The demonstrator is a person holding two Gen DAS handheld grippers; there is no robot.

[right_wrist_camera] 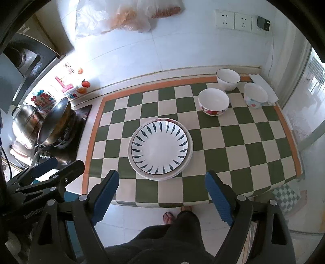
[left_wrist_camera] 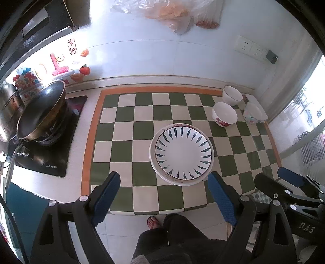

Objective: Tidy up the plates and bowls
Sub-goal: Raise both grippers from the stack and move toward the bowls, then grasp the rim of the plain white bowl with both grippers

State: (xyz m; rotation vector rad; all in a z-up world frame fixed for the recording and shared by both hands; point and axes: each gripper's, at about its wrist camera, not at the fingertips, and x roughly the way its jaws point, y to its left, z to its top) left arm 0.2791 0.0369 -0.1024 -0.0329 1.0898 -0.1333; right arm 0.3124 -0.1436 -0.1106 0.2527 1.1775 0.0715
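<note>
A white plate with dark leaf marks (left_wrist_camera: 183,154) (right_wrist_camera: 159,147) lies stacked on a larger plate in the middle of the checkered mat. Three bowls stand at the back right: a plain white one (left_wrist_camera: 232,95) (right_wrist_camera: 228,79), a red-flowered one (left_wrist_camera: 224,114) (right_wrist_camera: 213,101) and a pastel-patterned one (left_wrist_camera: 252,115) (right_wrist_camera: 255,95). My left gripper (left_wrist_camera: 164,182) is open and empty, held above the mat's front edge near the plates. My right gripper (right_wrist_camera: 162,181) is open and empty, also in front of the plates; it shows in the left wrist view (left_wrist_camera: 284,182).
A wok (left_wrist_camera: 40,113) (right_wrist_camera: 54,121) and a steel pot (left_wrist_camera: 8,111) sit on the black hob at the left. The green and cream mat (left_wrist_camera: 130,142) covers the counter. Plastic bags (left_wrist_camera: 166,12) hang on the wall. A window is at the right.
</note>
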